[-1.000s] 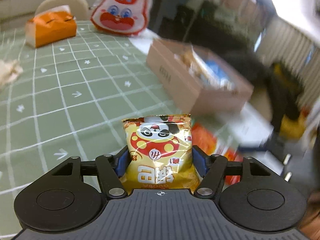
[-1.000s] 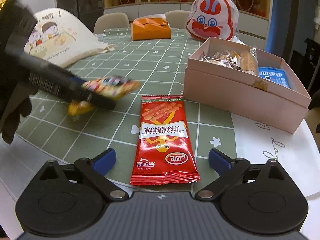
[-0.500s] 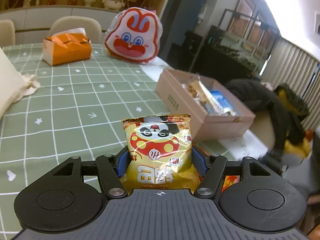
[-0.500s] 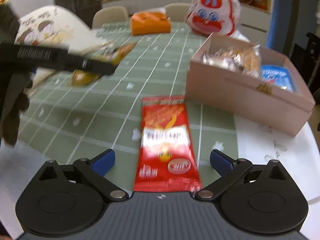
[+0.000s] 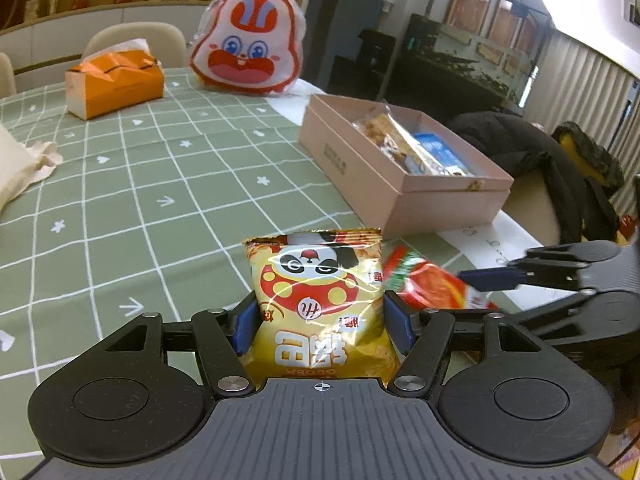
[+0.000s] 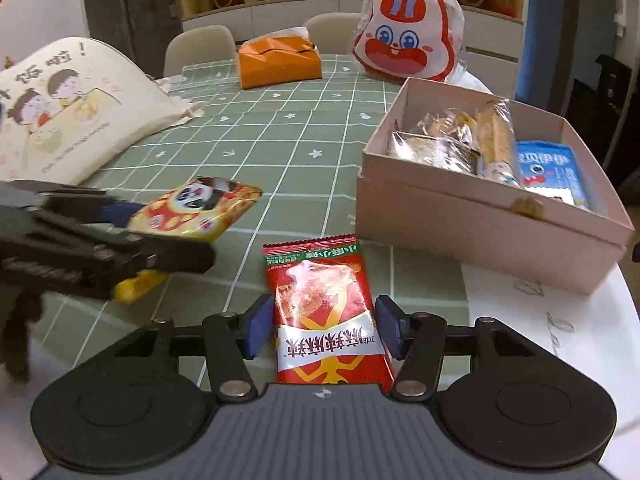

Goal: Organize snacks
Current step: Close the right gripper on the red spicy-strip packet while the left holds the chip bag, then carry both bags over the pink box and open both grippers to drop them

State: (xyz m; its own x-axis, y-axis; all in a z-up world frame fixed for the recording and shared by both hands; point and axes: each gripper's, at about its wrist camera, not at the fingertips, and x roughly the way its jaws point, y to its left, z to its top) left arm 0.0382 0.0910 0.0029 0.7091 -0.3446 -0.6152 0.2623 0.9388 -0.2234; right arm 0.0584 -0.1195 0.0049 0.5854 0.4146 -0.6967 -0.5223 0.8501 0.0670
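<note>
The left gripper (image 5: 318,330) holds a yellow panda snack bag (image 5: 320,300) pinched between its jaws, above the green checked worktop (image 5: 160,184). The right gripper (image 6: 322,330) has its jaws closing around a red snack packet (image 6: 324,312), near a pink box (image 6: 480,216) already holding wrapped snacks.

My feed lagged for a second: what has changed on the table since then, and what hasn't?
The right tool has closed in from wide open around the red snack packet and is still closing; its pads are at the packet's edges. The left tool still grips the yellow panda packet, held above the table. The pink box and its snacks are unchanged.
</note>
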